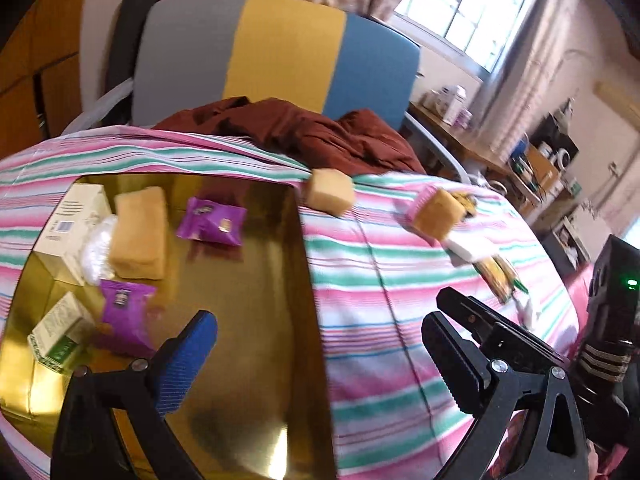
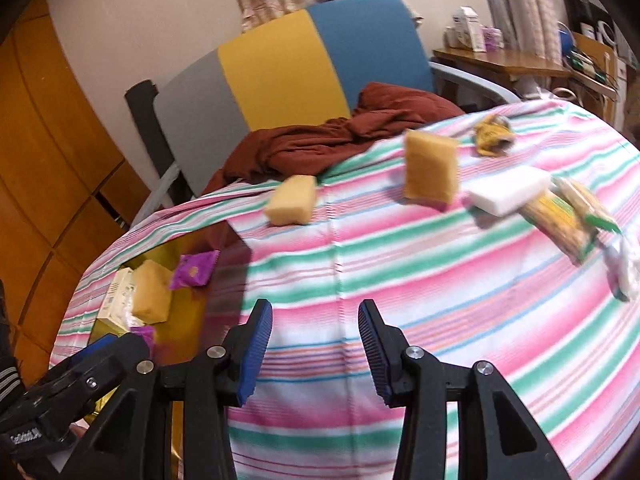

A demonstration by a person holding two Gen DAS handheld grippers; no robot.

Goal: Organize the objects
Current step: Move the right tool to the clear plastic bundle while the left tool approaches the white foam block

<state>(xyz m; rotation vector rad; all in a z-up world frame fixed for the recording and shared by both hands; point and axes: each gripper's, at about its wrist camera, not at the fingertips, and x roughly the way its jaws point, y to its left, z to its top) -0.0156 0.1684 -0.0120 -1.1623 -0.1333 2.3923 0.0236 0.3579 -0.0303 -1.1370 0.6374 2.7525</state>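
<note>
A gold tray (image 1: 248,360) lies on the striped tablecloth (image 1: 400,300). It holds a tan sponge (image 1: 140,232), two purple packets (image 1: 212,222), two small boxes (image 1: 74,220) and a white wad. My left gripper (image 1: 316,344) is open and empty over the tray's right edge. On the cloth lie a tan sponge (image 2: 290,200), a second tan sponge (image 2: 430,168), a white block (image 2: 508,190), a yellow noodle pack (image 2: 560,220) and a yellow wrapper (image 2: 492,134). My right gripper (image 2: 316,344) is open and empty above the bare cloth, right of the tray (image 2: 184,320).
A chair with grey, yellow and blue back (image 2: 288,64) stands behind the table with a brown cloth (image 2: 340,136) heaped on it and onto the table edge. A wooden desk (image 2: 500,60) with boxes stands at the far right. Wooden cabinets (image 2: 48,160) are at left.
</note>
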